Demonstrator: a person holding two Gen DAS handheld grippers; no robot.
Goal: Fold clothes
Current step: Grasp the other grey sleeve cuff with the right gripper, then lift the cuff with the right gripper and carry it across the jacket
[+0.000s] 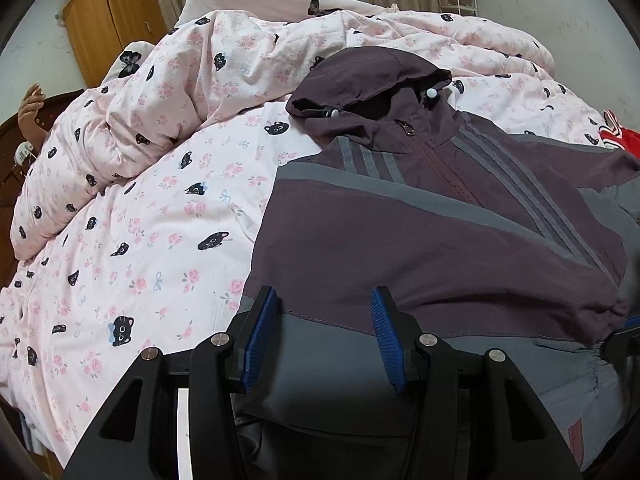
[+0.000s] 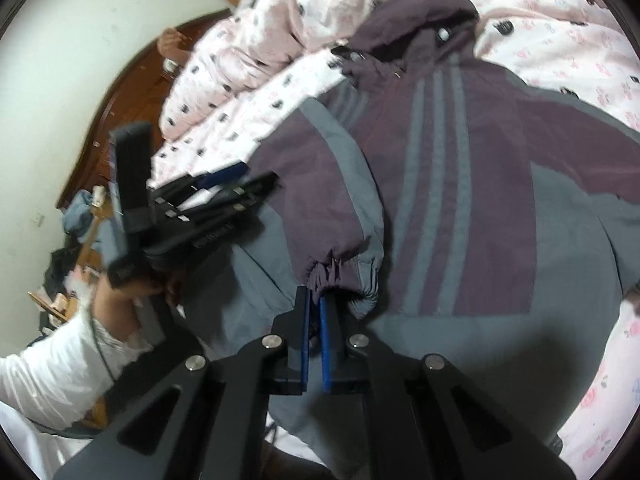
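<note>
A purple-and-grey hooded jacket (image 1: 420, 220) lies front up on a bed covered by a pink quilt (image 1: 160, 208) printed with black cat faces and flowers; its hood (image 1: 360, 80) points toward the bunched-up far end of the quilt. Left gripper (image 1: 324, 300): its two blue-padded fingers (image 1: 262, 332) stand wide apart, poised over the lower grey hem panel at the jacket's left edge, holding nothing; whether the tips touch the cloth cannot be told. In the right wrist view the left gripper (image 2: 244, 178) appears beside the same jacket edge, held by a hand in a white sleeve. Right gripper (image 2: 314, 294): the blue pads are drawn nearly together and pinch the gathered elastic cuff (image 2: 332, 272) of a sleeve (image 2: 344, 184) that lies folded across the jacket's front, beside the three grey stripes. A wooden headboard (image 2: 132, 92) curves behind the quilt, a wooden cabinet (image 1: 112, 16) stands against the wall, and a red item (image 1: 620, 136) lies at the right edge of the bed.
</note>
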